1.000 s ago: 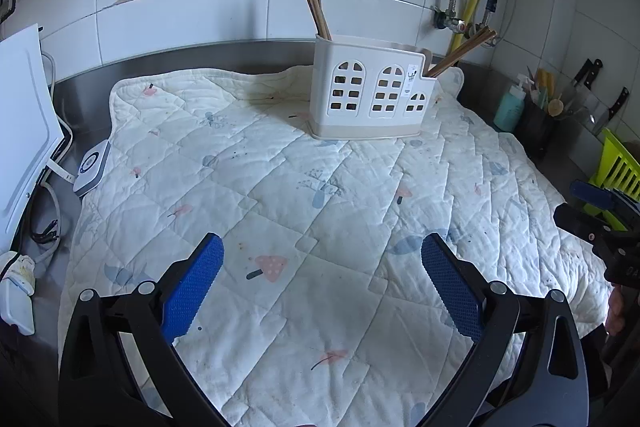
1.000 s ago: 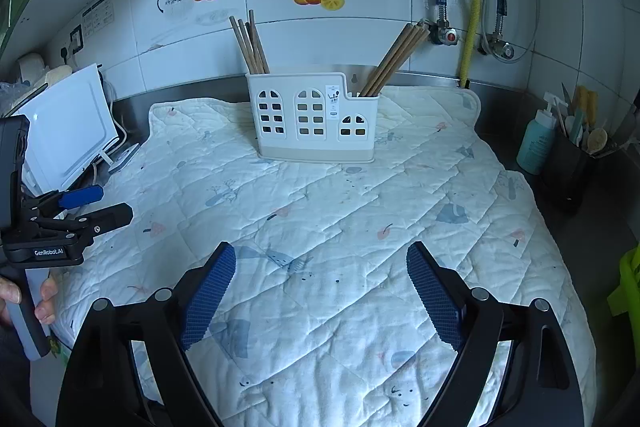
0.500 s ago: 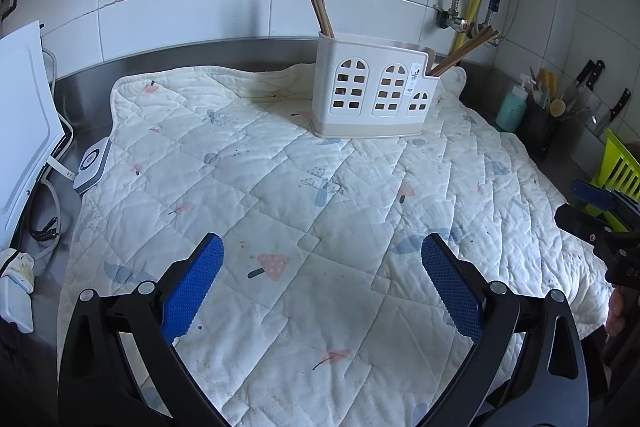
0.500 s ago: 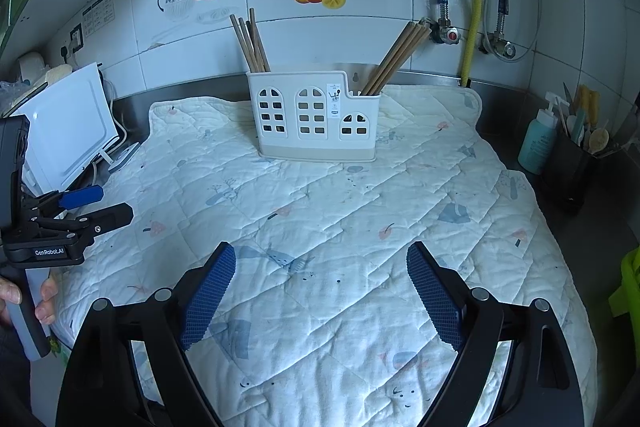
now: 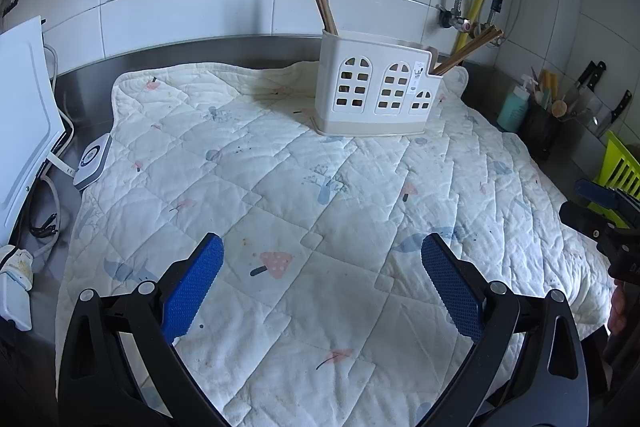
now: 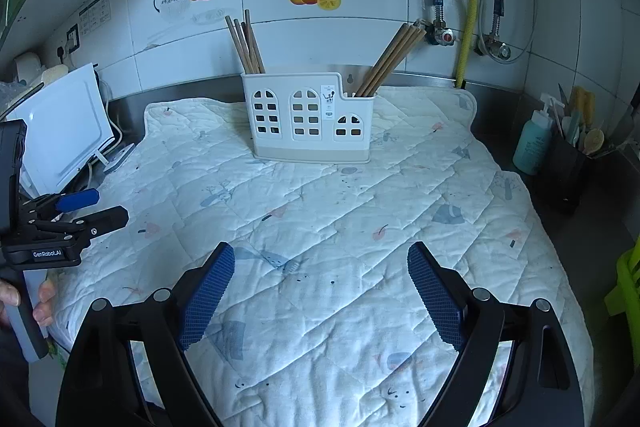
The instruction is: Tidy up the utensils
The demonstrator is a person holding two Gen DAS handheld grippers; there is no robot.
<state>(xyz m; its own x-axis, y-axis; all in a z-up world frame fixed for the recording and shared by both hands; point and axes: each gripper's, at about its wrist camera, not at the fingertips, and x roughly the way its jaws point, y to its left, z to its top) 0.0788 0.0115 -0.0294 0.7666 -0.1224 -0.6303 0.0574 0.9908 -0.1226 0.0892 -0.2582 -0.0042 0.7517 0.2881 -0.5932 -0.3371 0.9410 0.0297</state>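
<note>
Right wrist view: white caddy straight ahead of the empty, wide-apart right gripper, chopsticks upright inside; left gripper likewise spread.

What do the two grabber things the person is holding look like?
Each hand-held gripper is black plastic with two long fingers that spread like a V, silver rivets at the joints, and bumpy blue pads inside the tips. That goes for the left hand-held gripper and the right hand-held gripper. The left one's body carries white lettering, "GenRobot.AI", above a grey handle.
</note>
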